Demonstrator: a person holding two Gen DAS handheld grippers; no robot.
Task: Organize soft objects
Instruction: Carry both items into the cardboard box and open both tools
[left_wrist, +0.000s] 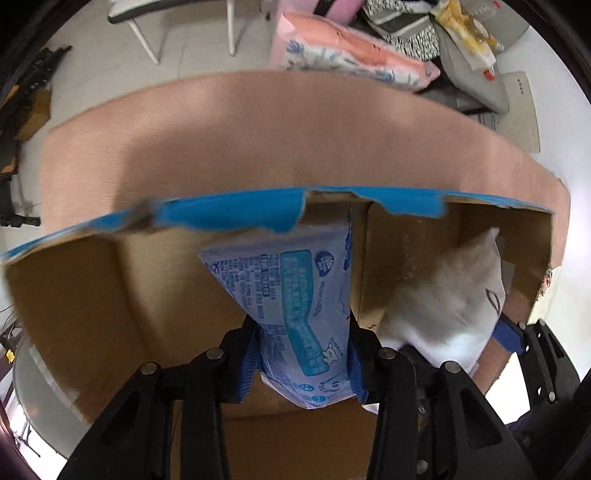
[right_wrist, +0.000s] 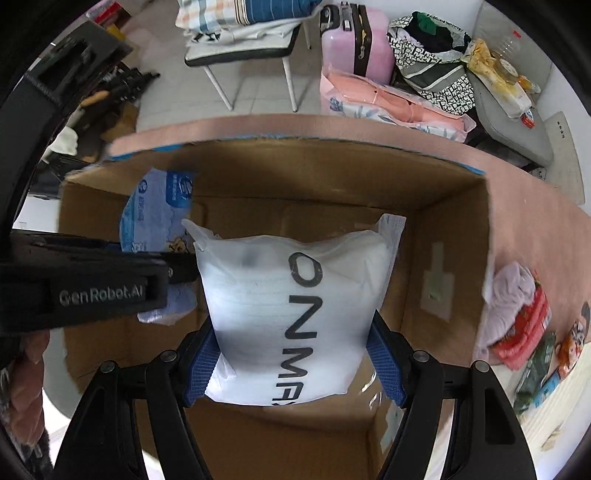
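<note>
My left gripper is shut on a light blue printed soft pack and holds it inside an open cardboard box. My right gripper is shut on a white soft bag with black letters, held inside the same box. The white bag shows at the right of the left wrist view. The blue pack and the left gripper's body show at the left of the right wrist view. The two packs hang side by side, close together.
The box has blue tape on its far rim and a pink flap behind. Several soft items lie on the table right of the box. On the floor beyond are a pink bedding pack, a pink suitcase, a chair and bags.
</note>
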